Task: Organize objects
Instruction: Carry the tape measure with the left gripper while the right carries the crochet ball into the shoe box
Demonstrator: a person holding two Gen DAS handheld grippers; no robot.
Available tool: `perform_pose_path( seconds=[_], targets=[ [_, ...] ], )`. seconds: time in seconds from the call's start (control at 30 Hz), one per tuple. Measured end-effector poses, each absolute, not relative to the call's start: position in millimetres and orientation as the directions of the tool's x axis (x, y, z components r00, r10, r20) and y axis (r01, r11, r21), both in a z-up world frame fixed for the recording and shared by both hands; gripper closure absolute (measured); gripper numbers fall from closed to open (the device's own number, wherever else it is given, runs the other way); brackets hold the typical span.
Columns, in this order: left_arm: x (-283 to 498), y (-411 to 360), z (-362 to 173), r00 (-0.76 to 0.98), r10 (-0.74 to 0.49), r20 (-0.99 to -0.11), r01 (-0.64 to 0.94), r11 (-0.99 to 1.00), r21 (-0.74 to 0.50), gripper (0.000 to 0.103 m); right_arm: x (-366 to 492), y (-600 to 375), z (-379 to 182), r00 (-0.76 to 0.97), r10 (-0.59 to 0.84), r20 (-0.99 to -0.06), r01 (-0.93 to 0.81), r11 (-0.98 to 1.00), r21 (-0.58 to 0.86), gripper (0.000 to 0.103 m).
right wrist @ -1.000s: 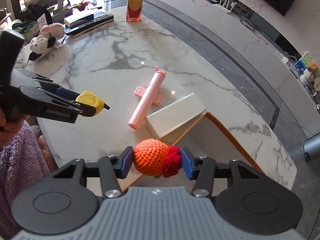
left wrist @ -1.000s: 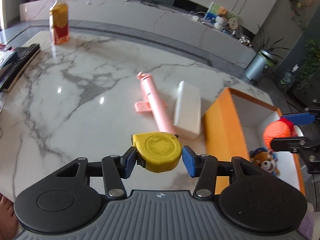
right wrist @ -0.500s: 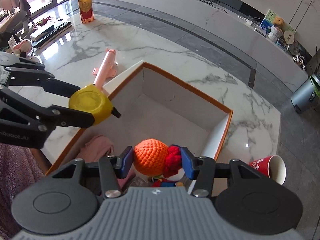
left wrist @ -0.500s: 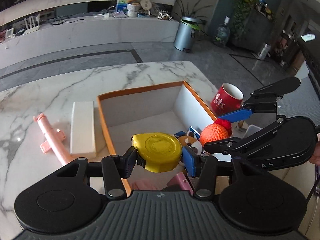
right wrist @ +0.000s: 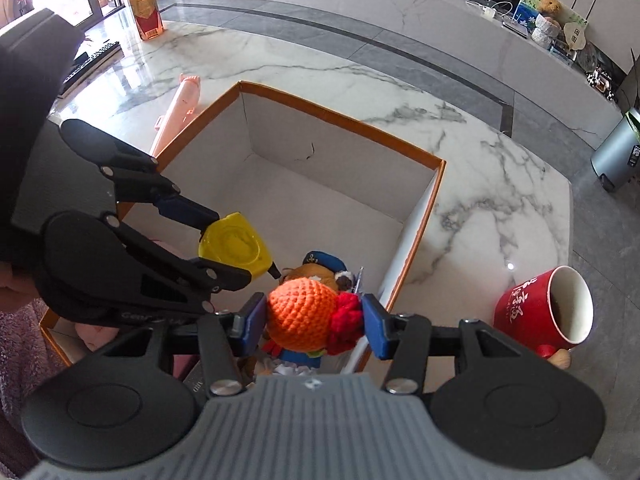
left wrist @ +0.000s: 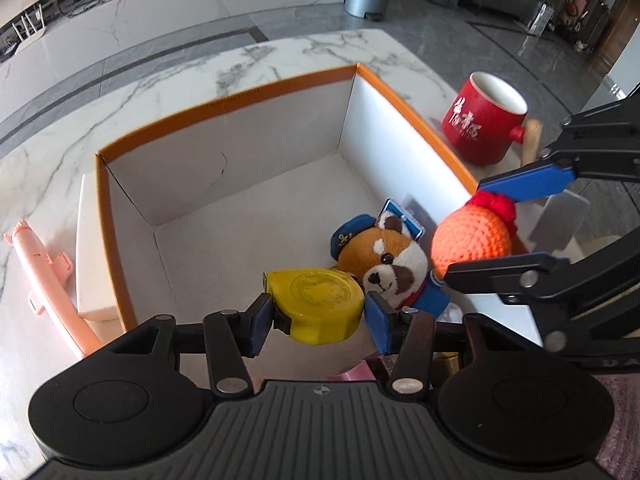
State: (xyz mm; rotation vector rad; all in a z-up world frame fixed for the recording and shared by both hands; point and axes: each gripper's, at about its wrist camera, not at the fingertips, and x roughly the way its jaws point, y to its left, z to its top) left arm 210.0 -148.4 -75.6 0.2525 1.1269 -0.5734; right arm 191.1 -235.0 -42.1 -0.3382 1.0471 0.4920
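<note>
While both grippers hung over the orange-rimmed box [left wrist: 224, 98], each carried one item meant for it. The left gripper [left wrist: 318, 314] was clenched on a yellow tape measure [left wrist: 320, 304], pinched across its flat body so the case stayed level and could drop cleanly, by my reading. The right gripper [right wrist: 314, 322] was grasping a crocheted orange ball [right wrist: 302, 314] with a red tuft, squeezed from side to side, the tuft against one pad.

Relative to the box: the tape measure was held above its near part, over the floor; the ball hovered by the wall on the mug's side, seemingly just over the rim there, and right above a plush dog [left wrist: 384, 252] in a blue cap that already lay inside against that wall. Something pink [right wrist: 96, 332] sat in the near corner, mostly hidden by the left gripper.

Outside the box, a pink selfie stick [left wrist: 44, 280] and a white rectangular block [left wrist: 88, 248] lay along the wall opposite the mug, the block touching or nearly touching it. A red mug [right wrist: 544, 312] stood on the marble table [right wrist: 480, 184] near the other wall.

Open room looked best at the far half of the box floor, which was bare. The two grippers were close together, so releasing there risked a knock between them or a drop onto the dog.
</note>
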Motion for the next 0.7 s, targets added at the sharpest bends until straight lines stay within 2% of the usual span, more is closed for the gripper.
perform_pose_path(
  seconds=[0.3, 0.7],
  targets=[
    [214.2, -159.7, -91.0, 0.314, -0.226, -0.922, 0.540, 0.842, -0.022, 0.045, 193.6, -239.6, -49.4, 0.394, 0.238, -0.888, -0.536, 0.844, -0.011, 0.050],
    [225.3, -157.3, -125.4, 0.172, -0.217, -0.961, 0.473, 0.874, -0.112, 0.044, 193.1, -237.6, -50.1, 0.391, 0.235, -0.890, -0.533, 0.846, -0.011, 0.050]
  ],
)
